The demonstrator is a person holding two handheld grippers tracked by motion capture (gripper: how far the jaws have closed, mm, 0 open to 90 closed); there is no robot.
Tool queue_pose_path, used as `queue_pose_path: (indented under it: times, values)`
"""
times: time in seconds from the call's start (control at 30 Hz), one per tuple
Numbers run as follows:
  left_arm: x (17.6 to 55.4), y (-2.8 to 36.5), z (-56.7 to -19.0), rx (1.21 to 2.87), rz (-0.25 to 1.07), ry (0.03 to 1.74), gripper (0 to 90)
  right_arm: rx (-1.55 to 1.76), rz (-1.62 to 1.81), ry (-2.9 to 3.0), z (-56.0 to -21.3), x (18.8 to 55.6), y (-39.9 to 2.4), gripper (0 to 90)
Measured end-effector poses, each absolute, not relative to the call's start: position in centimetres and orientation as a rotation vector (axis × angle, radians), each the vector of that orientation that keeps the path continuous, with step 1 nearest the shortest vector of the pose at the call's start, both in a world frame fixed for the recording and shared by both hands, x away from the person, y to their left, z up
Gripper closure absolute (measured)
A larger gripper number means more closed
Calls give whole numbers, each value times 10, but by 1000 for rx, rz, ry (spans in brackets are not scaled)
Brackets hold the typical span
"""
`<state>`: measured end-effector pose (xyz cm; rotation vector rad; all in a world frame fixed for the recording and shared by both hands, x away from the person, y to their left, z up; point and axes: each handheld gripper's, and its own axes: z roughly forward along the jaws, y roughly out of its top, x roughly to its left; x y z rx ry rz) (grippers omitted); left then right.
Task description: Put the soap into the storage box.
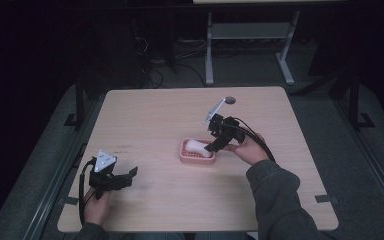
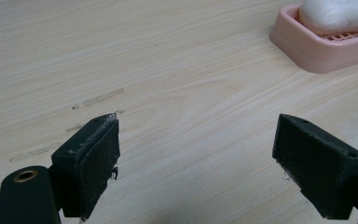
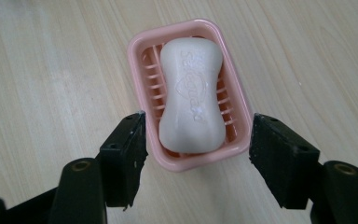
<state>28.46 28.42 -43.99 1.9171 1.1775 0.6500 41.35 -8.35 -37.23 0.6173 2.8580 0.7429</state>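
A white bar of soap (image 3: 191,95) lies in a pink slotted soap dish (image 3: 137,51) near the middle of the wooden table (image 1: 150,115). My right gripper (image 3: 198,140) hovers just over the near end of the dish, open, its jaws standing either side of the dish without gripping. From above, the right gripper (image 1: 213,148) slants down onto the dish (image 1: 186,156) and soap (image 1: 197,147) from the right. My left gripper (image 1: 130,175) rests low at the table's front left, open and holding nothing. The left gripper (image 2: 196,154) view has the dish (image 2: 307,51) and soap (image 2: 335,14) at its upper right.
A small dark round mark (image 1: 229,100) sits near the table's far edge. Faint scuffs (image 2: 98,98) mark the wood ahead of the left gripper. Beyond the table stand a dim floor, cables and a grey desk frame (image 1: 250,35).
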Motion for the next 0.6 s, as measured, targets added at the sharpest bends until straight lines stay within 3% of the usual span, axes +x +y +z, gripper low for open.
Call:
queue_pose_path:
  times: [0.6]
  values:
    - [285,283,-440,1922,654,1170,141,690,747,2825,-371,401,-116,344]
